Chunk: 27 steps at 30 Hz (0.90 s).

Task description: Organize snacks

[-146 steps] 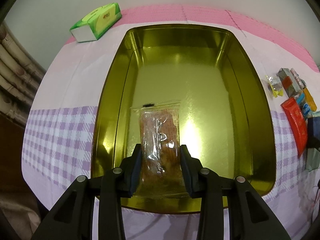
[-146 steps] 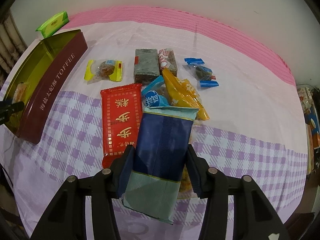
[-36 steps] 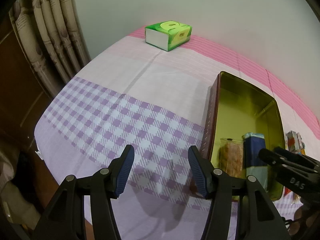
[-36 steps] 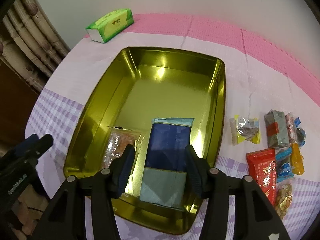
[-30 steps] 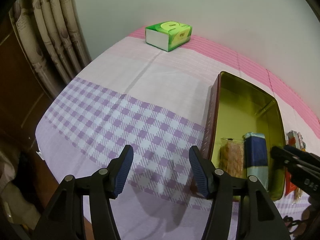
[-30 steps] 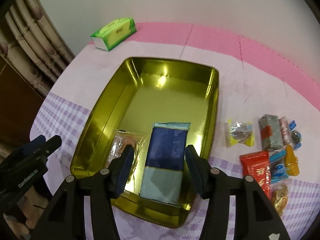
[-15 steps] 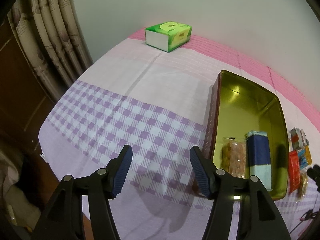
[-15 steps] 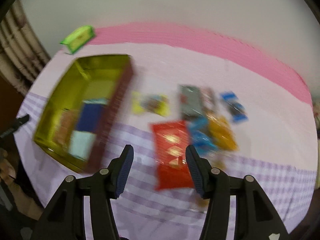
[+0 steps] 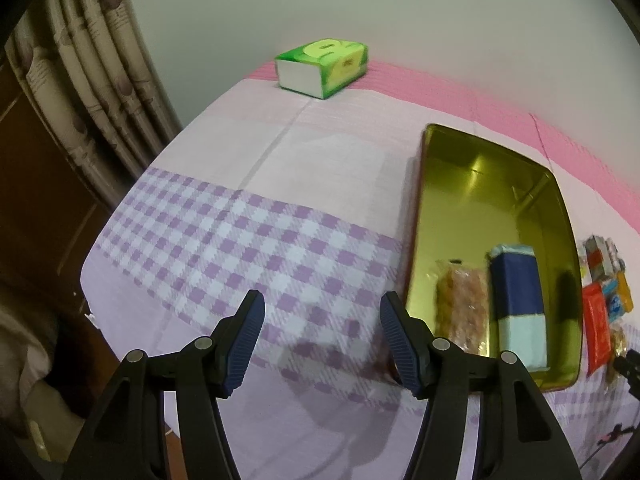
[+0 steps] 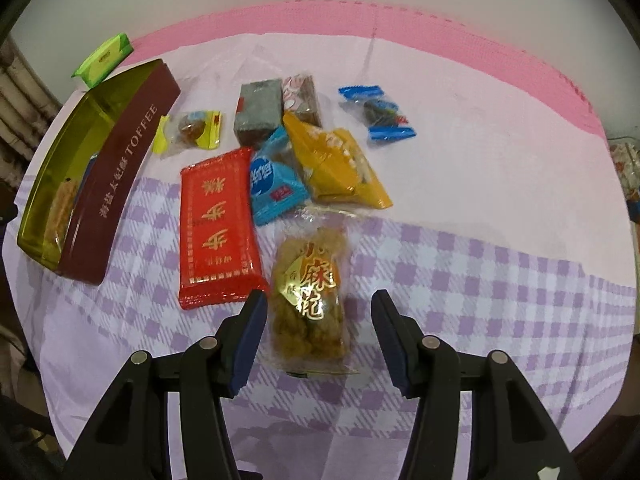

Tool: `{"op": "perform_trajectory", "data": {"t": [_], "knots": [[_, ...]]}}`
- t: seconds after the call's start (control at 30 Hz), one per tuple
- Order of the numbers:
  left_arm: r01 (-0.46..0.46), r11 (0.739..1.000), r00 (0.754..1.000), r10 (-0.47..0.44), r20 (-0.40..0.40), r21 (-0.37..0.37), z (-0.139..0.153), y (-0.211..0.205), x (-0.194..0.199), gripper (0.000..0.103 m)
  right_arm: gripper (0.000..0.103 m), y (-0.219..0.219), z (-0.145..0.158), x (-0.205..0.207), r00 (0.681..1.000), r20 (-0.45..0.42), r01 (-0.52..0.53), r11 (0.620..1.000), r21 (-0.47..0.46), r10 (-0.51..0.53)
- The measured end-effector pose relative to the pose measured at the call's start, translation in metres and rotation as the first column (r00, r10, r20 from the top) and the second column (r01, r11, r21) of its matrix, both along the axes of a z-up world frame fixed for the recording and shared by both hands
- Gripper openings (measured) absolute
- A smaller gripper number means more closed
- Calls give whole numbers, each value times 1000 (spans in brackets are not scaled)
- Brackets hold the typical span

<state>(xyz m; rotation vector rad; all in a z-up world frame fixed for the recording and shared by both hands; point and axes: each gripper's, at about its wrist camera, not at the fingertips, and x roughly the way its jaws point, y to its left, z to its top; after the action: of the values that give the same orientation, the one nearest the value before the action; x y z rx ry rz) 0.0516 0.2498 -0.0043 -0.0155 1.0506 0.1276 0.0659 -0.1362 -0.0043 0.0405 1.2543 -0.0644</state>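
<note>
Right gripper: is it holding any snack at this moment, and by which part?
Nothing is held. The right gripper is open above the clear fried-snack packet, which lies on the tablecloth between its fingers, pads clear.

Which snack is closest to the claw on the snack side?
The clear bag of golden fried twists, lying between the right gripper's open fingers. The red packet lies just beside it.

Gold-lined toffee tin (image 9: 556, 200) holds blue packet (image 9: 516, 292) and clear fried-snack bag (image 9: 460, 308) side by side. Loose snacks beside it: red packet (image 10: 218, 228), clear twist-snack bag (image 10: 308, 296), yellow pouch (image 10: 336, 164).
</note>
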Motion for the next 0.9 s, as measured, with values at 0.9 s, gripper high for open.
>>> {"op": "perform_trajectory", "data": {"t": [0.9], "knots": [[437,888,890,-450,-72,-146,22,-242,-10,63,38,-51,-7,19,997,24,80,995,-54,-79]]}}
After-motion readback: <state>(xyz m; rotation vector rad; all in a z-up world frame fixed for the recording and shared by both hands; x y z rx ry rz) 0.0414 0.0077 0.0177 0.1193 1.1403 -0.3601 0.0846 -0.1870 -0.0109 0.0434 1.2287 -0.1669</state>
